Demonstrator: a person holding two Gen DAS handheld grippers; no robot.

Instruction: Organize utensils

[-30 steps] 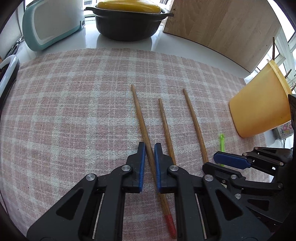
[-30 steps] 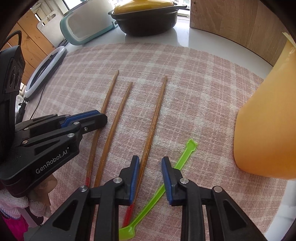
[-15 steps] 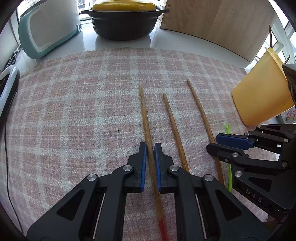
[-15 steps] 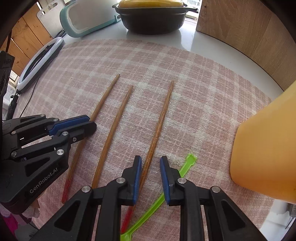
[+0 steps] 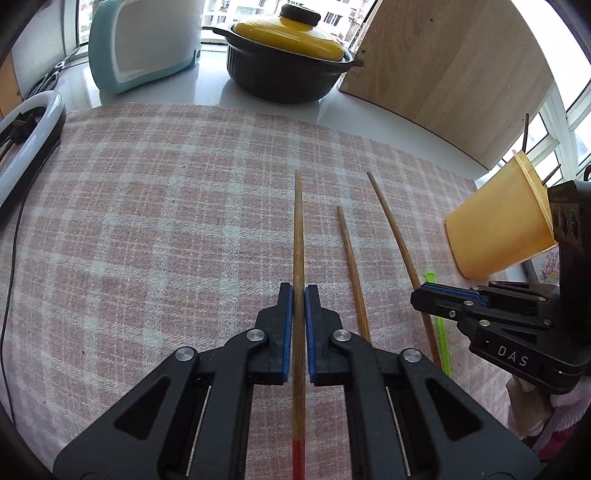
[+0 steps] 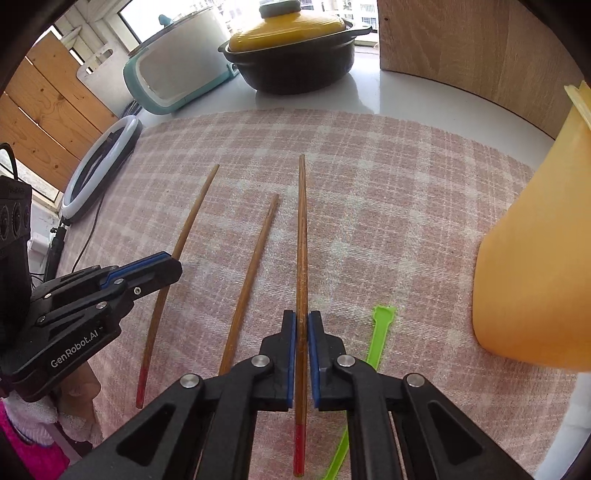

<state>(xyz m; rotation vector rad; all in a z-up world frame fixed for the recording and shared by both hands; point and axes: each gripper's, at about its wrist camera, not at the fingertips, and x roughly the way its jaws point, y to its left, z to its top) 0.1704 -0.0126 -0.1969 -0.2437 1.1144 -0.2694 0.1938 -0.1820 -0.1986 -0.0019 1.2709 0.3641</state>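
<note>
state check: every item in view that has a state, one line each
left gripper: shut on left chopstick
right gripper: shut on right chopstick, jaws just closed
middle chopstick: flat on cloth, free
green spoon: flat on cloth, free
orange cup: upright, sticks poking out the top
pot: lid on

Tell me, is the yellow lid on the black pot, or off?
On. The yellow lid sits squarely over the rim of the black pot.
</note>
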